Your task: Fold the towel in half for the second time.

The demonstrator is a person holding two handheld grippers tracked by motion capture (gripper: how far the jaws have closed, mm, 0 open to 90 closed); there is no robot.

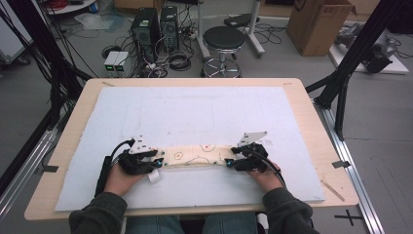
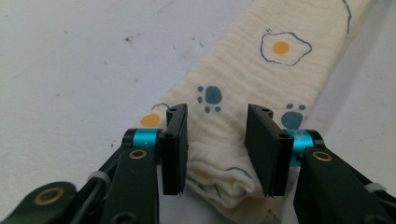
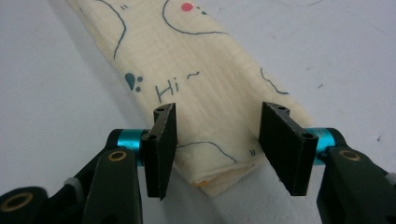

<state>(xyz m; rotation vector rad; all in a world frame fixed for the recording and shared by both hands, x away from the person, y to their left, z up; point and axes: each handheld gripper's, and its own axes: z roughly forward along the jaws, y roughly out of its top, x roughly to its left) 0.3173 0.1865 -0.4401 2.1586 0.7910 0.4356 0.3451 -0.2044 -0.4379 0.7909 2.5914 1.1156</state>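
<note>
High view: two sleeved forearms enter from the bottom edge, hands level, left tongs (image 1: 158,162) and right tongs (image 1: 229,162) facing each other at either end of a folded cloth (image 1: 195,157) lying on the white mat (image 1: 195,112) over the worktop (image 1: 302,105).

Left gripper view: jaws parted, straddling the cloth's rolled end (image 2: 224,182); pads not pressing.

Right gripper view: jaws parted over the cloth's folded corner (image 3: 219,140), not clenched.
</note>
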